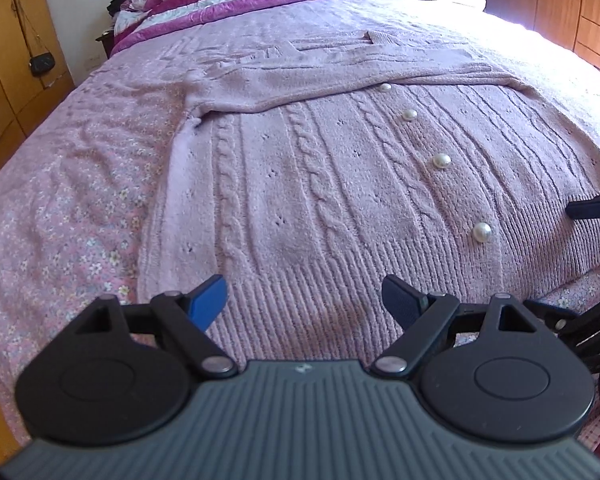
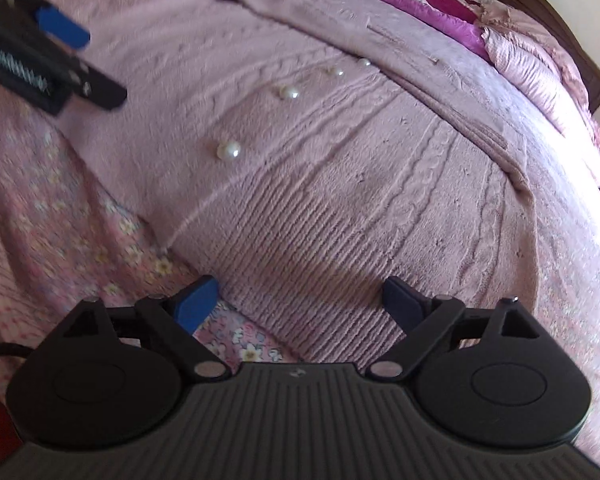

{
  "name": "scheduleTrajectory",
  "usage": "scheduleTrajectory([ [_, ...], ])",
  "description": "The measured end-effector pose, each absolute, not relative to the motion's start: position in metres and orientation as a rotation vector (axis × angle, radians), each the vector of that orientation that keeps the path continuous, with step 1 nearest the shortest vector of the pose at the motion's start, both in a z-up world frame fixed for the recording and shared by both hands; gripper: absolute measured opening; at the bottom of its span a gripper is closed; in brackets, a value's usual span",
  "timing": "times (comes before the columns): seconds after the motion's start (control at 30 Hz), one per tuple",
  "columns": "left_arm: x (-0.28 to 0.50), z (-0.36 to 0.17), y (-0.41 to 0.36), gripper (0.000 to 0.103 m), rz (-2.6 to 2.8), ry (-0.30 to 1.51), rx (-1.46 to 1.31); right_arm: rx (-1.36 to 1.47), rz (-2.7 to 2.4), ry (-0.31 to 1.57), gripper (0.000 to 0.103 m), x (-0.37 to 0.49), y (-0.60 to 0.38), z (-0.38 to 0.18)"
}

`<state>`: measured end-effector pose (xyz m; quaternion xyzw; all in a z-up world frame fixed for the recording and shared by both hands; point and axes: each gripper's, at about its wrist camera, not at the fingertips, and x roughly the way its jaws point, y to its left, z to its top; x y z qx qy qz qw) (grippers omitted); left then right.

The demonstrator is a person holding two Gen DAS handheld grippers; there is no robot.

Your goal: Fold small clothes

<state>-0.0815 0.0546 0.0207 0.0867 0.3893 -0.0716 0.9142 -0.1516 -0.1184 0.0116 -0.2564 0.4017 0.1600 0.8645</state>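
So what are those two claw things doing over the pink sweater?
A person holds a gripper in each hand above a pink cardigan with pearl buttons, spread flat on the bed. The left gripper and right gripper both hang open over its ribbed bottom edge, gripping nothing. The sleeves already lie folded across the chest; the body isn't folded yet.
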Motion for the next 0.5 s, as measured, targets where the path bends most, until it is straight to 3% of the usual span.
scheduleTrajectory([
  [0.2,-0.083,0.021,0.053,0.086,-0.158,0.795,0.176,-0.662,0.319,0.788,0.1,-0.15,-0.106,-0.003],
  [0.5,-0.084,0.015,0.049,0.086,-0.196,0.806,0.177,-0.574,0.207,0.613,0.099,-0.151,-0.115,0.021],
])
